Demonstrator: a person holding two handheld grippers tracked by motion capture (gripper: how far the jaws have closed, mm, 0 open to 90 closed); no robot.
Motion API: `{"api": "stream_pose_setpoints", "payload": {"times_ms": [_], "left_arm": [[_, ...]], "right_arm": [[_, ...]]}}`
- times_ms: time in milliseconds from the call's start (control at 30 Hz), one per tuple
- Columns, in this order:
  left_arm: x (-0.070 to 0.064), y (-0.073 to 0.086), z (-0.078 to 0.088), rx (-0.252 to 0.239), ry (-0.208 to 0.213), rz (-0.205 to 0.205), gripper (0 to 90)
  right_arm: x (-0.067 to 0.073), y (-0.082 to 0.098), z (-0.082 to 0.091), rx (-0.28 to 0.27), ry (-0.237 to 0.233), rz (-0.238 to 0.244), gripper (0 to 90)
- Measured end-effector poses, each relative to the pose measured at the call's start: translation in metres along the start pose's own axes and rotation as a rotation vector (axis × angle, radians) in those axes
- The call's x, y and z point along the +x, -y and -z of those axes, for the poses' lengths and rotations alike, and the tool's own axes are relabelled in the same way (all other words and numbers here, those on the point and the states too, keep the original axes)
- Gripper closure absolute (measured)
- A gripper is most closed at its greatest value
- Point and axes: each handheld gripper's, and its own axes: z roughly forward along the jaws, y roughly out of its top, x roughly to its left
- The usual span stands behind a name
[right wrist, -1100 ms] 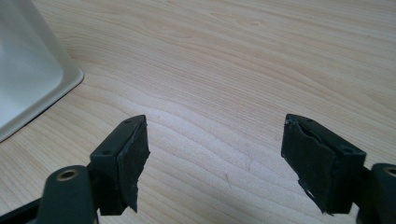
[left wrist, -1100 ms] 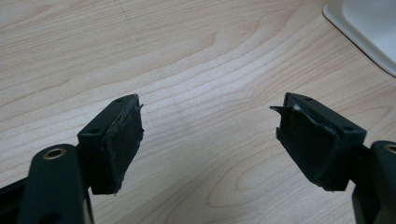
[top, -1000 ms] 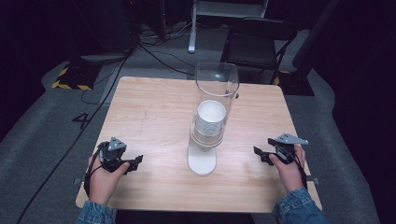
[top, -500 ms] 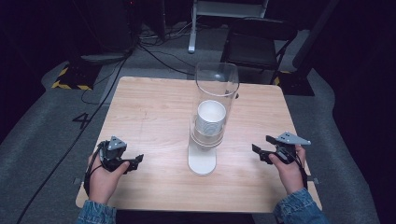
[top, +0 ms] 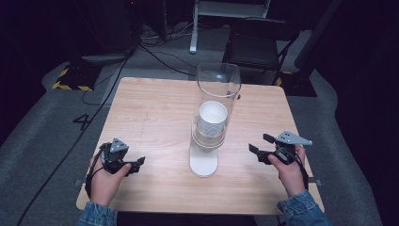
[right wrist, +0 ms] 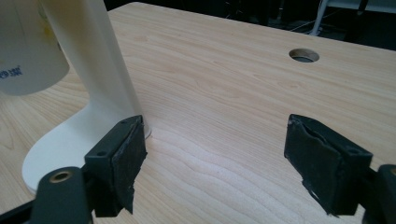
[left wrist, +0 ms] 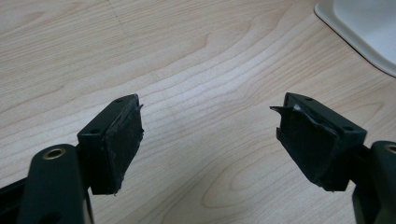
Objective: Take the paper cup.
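A clear tube dispenser (top: 218, 89) stands upright at mid-table on a white stand with a flat base (top: 203, 164). A stack of white cups (top: 212, 117) hangs inside it. My left gripper (top: 138, 165) rests low over the table's front left, open and empty, well left of the base. In the left gripper view its jaws (left wrist: 210, 107) spread over bare wood, with a corner of the white base (left wrist: 364, 28) at top right. My right gripper (top: 259, 144) is open and empty to the right of the dispenser. The right gripper view has the gripper (right wrist: 214, 126) facing the white post (right wrist: 105, 65) and a cup (right wrist: 28, 51).
The wooden table (top: 155, 117) has a round cable hole (right wrist: 304, 55) near its far side. Beyond the table stand a dark chair (top: 261, 42) and floor cables (top: 155, 52). Bare wood lies on both sides of the dispenser.
My right gripper has crept slightly left toward the dispenser. The left gripper and the dispenser have stayed put.
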Motion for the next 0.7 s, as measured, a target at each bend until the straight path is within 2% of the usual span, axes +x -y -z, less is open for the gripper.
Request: {"api": "stream_pose_setpoints", "payload": {"times_ms": [200,433,700], "left_arm": [[0.000,0.001,0.000,0.002,0.003,0.005,22.2],[0.001,0.002,0.000,0.005,0.005,0.009,22.1],[0.001,0.003,-0.001,0.016,0.013,0.002,21.6]], "right_arm": [[0.005,-0.007,-0.002,-0.009,-0.022,0.014,21.6],[0.019,-0.015,-0.012,-0.003,-0.050,0.047,21.6],[0.034,-0.020,-0.024,0.006,-0.107,0.055,21.6]]}}
